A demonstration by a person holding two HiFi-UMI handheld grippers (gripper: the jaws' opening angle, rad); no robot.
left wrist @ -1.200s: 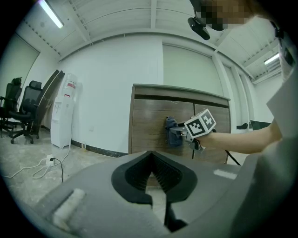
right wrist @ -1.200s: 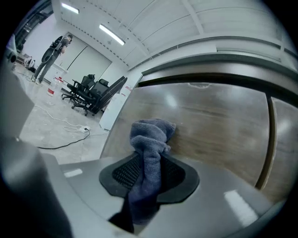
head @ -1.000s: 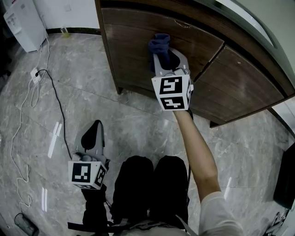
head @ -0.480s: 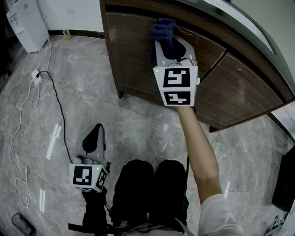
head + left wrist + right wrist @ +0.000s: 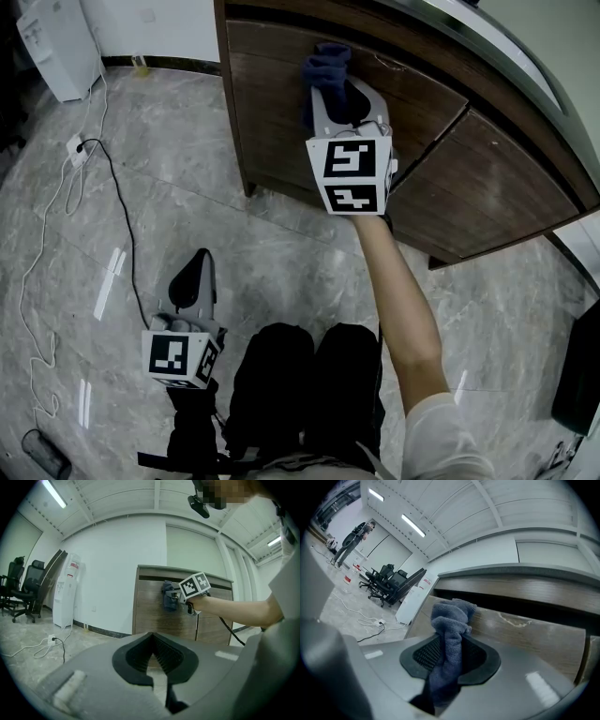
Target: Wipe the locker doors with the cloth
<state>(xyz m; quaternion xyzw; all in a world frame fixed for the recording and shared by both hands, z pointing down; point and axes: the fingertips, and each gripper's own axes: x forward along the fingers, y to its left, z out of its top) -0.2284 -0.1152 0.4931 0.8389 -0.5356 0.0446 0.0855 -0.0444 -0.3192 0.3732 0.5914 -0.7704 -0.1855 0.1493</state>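
My right gripper (image 5: 330, 86) (image 5: 447, 651) is clamped on the one cloth (image 5: 326, 64) (image 5: 448, 620). The blue wad fills the gap between the pads and bunches out past the tips. I count two doors. The cloth sits against the left door (image 5: 272, 122), high up, just under the dark gap below the top (image 5: 520, 571). The right door (image 5: 497, 187) is untouched, and a thin seam separates the pair. A pale scratch-like mark (image 5: 513, 619) shows on the wood to the right of the cloth.

The left door's outer edge is the cabinet's corner, to the left of the cloth, so there is little room that way. To the right there is bare wood across to the seam, and below it down to the door's bottom edge.

My left gripper (image 5: 197, 267) (image 5: 152, 641) hangs low beside my knees, well apart from the cabinet. Its jaws are closed with nothing in them.

The floor (image 5: 281, 244) between the cabinet and me is open. At the left run two cables, one black (image 5: 122, 220) and one white (image 5: 42, 262), and one white unit (image 5: 56, 47) stands at the wall. Two chairs (image 5: 23, 590) stand far off.
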